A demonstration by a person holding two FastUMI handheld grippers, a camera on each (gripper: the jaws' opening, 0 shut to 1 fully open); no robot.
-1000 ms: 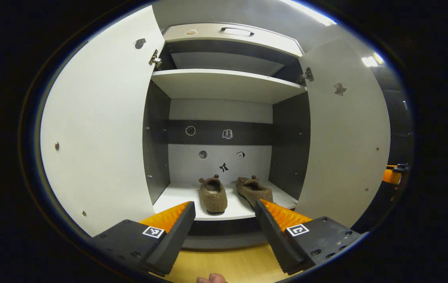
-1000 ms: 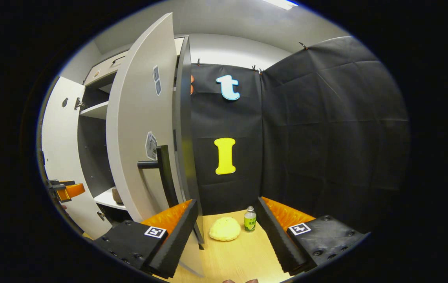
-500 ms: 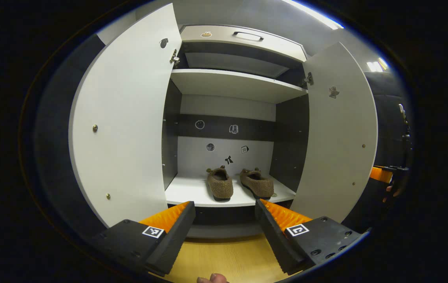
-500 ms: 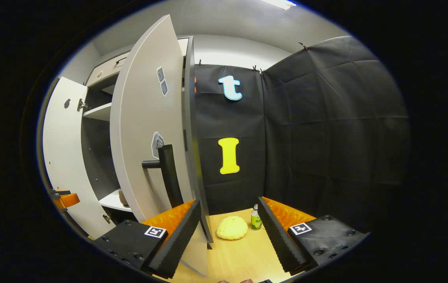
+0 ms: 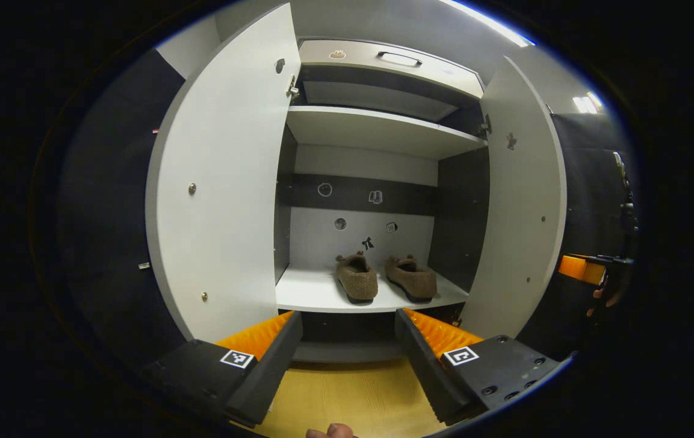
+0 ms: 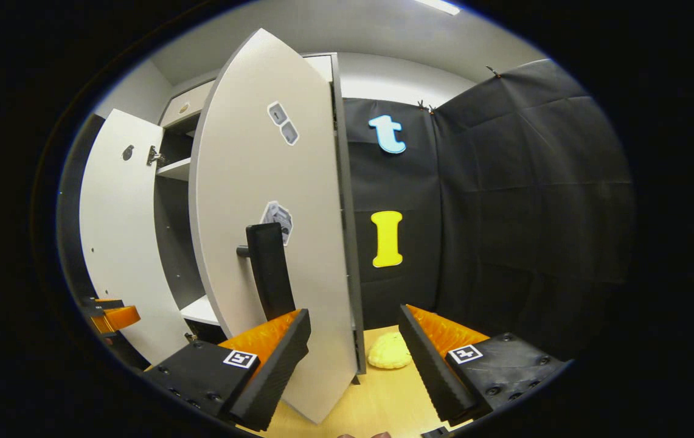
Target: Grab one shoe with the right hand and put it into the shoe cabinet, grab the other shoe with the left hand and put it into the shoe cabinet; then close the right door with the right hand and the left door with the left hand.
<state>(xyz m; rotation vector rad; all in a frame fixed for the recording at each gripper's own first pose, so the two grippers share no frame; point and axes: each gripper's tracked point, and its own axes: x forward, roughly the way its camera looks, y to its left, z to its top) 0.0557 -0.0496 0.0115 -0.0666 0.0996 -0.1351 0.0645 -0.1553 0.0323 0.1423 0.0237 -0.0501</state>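
Shoes (image 5: 383, 278) are seen side by side on the lower shelf (image 5: 313, 295) of the shoe cabinet (image 5: 383, 61), toes toward the back, so the loading steps are judged complete and door closing is judged to be the step in hand. Both doors stand open. The right door (image 6: 261, 201) is seen in the right gripper view just ahead and to the left of the right tongs (image 6: 353, 359), its outer face turned toward them and its upright handle (image 6: 269, 271) just above the left finger; a push leftward across that face is called for. The right tongs are spread wide and nothing is held. The left tongs (image 5: 347, 359) are likewise spread wide and empty, facing the cabinet opening from above the desk (image 5: 347, 398), with the left door (image 5: 225, 182) to their left. The right tongs are nearer to a door.
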